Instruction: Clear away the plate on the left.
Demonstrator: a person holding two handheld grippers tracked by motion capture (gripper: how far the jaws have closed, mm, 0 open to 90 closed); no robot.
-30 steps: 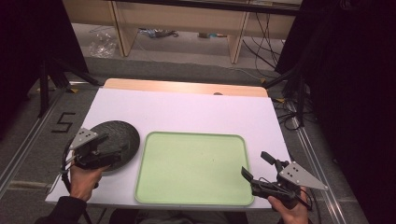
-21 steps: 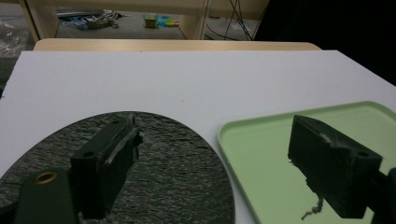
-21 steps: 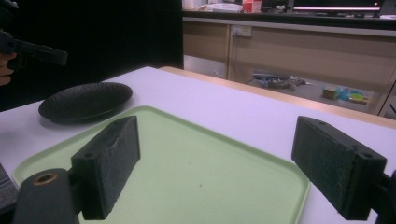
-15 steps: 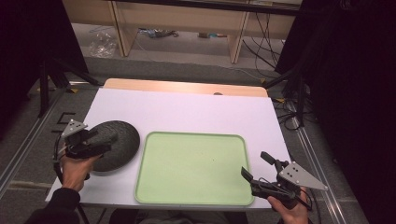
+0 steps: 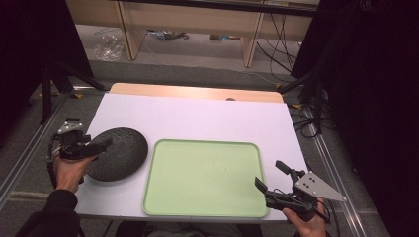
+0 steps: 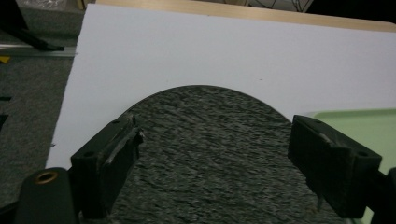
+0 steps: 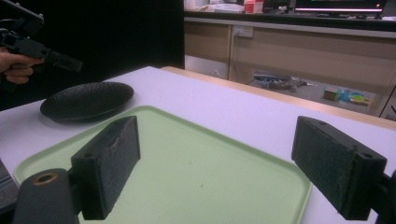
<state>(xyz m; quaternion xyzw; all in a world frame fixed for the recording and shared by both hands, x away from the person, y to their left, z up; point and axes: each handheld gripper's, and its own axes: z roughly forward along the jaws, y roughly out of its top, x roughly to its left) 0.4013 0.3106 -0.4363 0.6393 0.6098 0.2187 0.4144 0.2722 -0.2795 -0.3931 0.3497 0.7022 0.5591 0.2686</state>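
Observation:
A round black textured plate lies on the white table to the left of an empty light-green tray. My left gripper hovers at the plate's left rim and points right. In the left gripper view it stands open, with the plate below and between its jaws and a corner of the tray at the right. Off the tray's near right corner, my right gripper is open. In the right gripper view it points across the tray toward the plate and the left gripper.
The white table top has a wooden strip along its far edge. Metal rails run on the floor at both sides. Wooden shelving and cables stand beyond the table.
My left hand has drawn its gripper leftward from above the plate to the plate's left rim and turned it to point right. The right gripper, plate and tray have stayed still.

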